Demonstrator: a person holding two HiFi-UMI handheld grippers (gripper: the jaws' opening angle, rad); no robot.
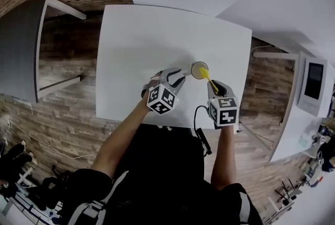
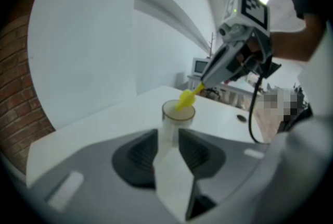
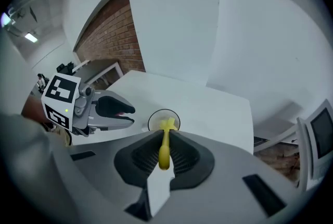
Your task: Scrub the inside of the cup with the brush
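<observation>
Closest in, the person's bare forearms [image 1: 123, 135] reach over the near edge of the white desk [image 1: 146, 41], with a gripper in each hand. The right gripper [image 3: 164, 137] is clamped on the handle of the yellow brush [image 3: 165, 149], whose head sits at the mouth of the clear cup [image 3: 164, 120]. The left gripper [image 2: 167, 137] stands wide, its pads off the cup, which stands upright on the desk just ahead of its jaw tips. To my eye the scrubbing would go better with the cup steadied. Close the left gripper gently on its wall, then push the brush head down inside and twist it round the wall and bottom, without tipping the light cup.
</observation>
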